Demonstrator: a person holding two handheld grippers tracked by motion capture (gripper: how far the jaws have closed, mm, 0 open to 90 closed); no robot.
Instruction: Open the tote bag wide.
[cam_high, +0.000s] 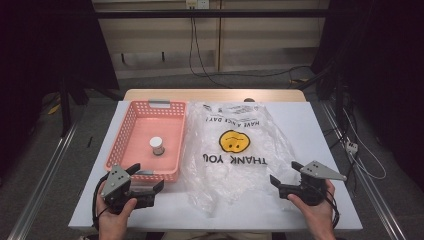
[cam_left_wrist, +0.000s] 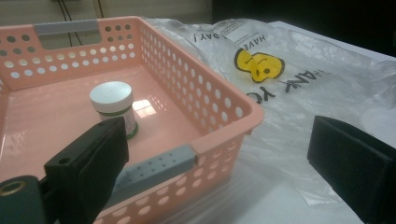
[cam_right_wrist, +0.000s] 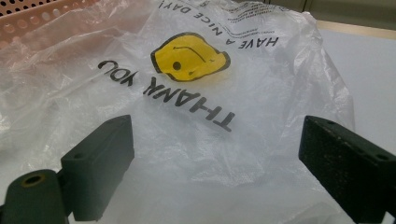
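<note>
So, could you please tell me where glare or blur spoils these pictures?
High view: the table is evenly lit and the room around it is dark. Left gripper view: a lamp glares off the floor of the pink perforated plastic basket beside the small white-lidded jar, and the near black fingers are soft. Right gripper view: the crinkled clear plastic bag shows pale sheen and its print stays readable.

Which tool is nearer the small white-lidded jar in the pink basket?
Left. The left tool sits just outside the pink perforated plastic basket holding the small white-lidded jar; the right tool is beyond the plastic bag.
</note>
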